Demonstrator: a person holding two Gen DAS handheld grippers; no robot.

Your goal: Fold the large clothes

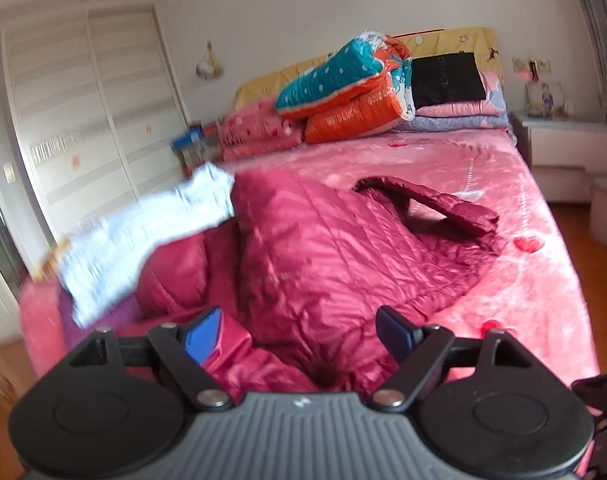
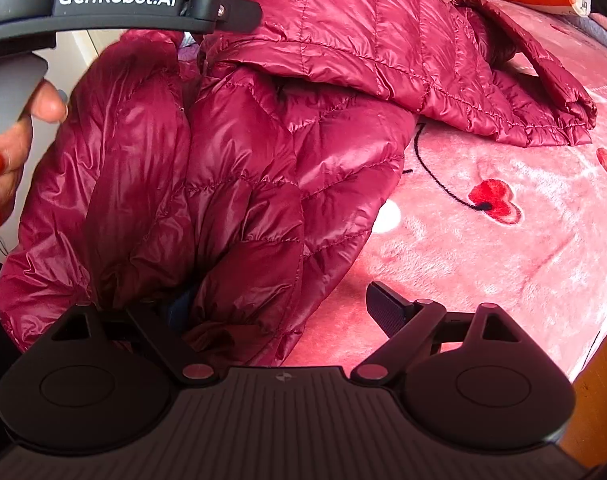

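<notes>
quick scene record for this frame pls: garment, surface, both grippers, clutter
garment: dark red puffer jacket, crumpled, one sleeve lying out toward the headboard
surface: bed with pink blanket
left gripper: open, just above the jacket, nothing pinched
right gripper: open; jacket fabric bunched over its left finger, right finger over bare blanket
clutter: folded quilts stacked at the head; white cloth at the left edge
</notes>
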